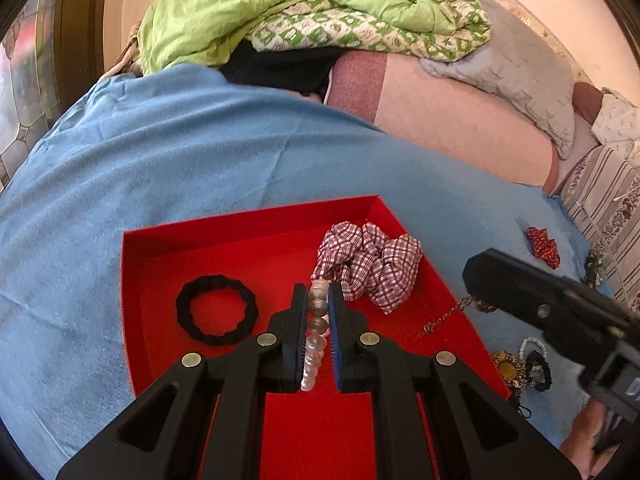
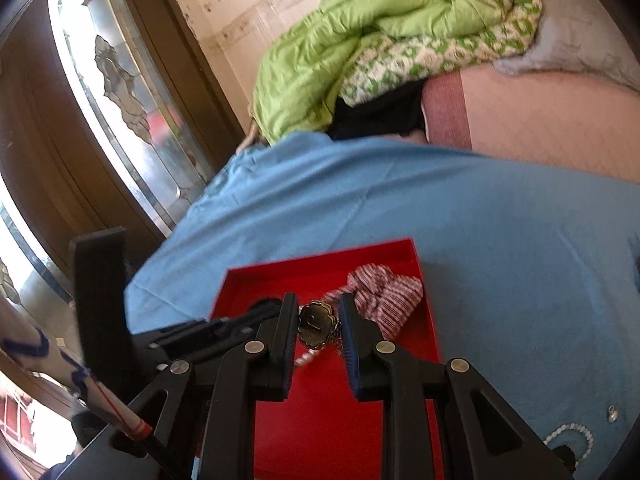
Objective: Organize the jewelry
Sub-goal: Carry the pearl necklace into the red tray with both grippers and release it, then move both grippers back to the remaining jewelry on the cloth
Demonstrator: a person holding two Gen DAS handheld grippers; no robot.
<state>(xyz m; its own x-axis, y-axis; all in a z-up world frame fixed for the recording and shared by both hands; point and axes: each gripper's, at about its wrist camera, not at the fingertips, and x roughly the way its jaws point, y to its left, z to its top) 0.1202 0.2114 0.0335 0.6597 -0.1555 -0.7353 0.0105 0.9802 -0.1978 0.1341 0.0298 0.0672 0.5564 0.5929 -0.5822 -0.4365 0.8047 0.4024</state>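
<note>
The left claw [image 1: 318, 296] is nearly closed, its jaws pinching a strand of pearl beads [image 1: 316, 336] that runs lengthwise between the blue pads; it hangs over the red tray [image 1: 248, 216], which lies on a blue blanket [image 1: 160, 152] spread across the bed. Inside the tray, a black hair tie [image 1: 217, 310] rests on the floor to the left of the claw, and a red-and-white checked scrunchie [image 1: 370, 264] sits against the right-hand wall, just beyond the claw's tips.

The right claw [image 2: 319, 320] is partly closed on a brass pendant [image 2: 318, 324] with a scalloped edge, gripped flat between its pads above the same tray; in the left wrist view a thin chain [image 1: 444, 318] dangles from this claw over the tray's right edge. The pearl strand shows faintly below the pendant, though it is blurred there.

More pieces lie on the blanket to the right of the tray: a red spotted bow [image 1: 544, 244], a white bead bracelet [image 2: 572, 434], and a small dark cluster of ornaments [image 1: 520, 368] too tangled to tell apart. At the far end of the bed a green quilt [image 1: 280, 12] is bunched up beside a grey pillow [image 1: 520, 68]; a door with patterned glass [image 2: 120, 92] stands to the left.
</note>
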